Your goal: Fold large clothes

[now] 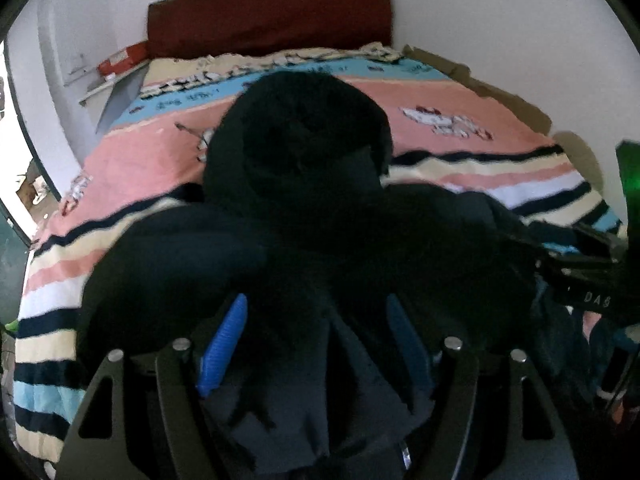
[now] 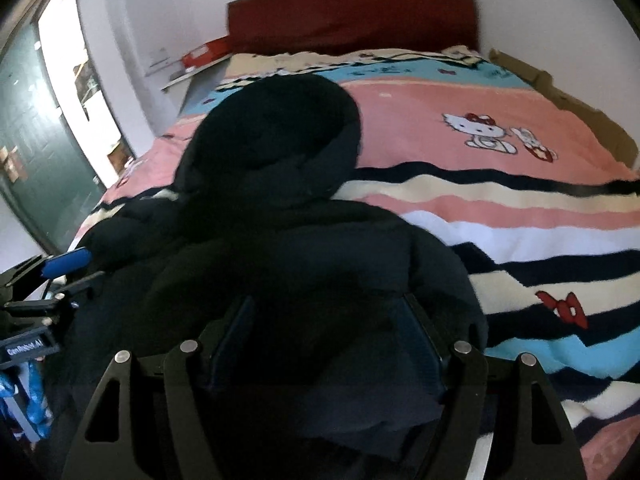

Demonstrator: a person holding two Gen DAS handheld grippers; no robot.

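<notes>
Dark fabric fills both views: the left claw (image 1: 316, 344) and right claw (image 2: 332, 340) each look clamped on the coat (image 2: 280, 248), which sprawls hood-first across the bed (image 2: 500, 216), probably to lift its hem over.

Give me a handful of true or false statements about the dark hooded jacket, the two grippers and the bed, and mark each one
1. The jacket lies on a striped bedspread with its hood towards the headboard. True.
2. The jacket is bright yellow. False: it is very dark, black or navy.
3. The left gripper has jacket fabric between its fingers. True.
4. The right gripper hangs over bare bedspread, away from the jacket. False: jacket fabric fills the gap between its fingers.
5. The headboard is dark red. True.
6. The bedspread is plain white. False: it has pink, blue, cream and dark stripes with cartoon cats.
</notes>
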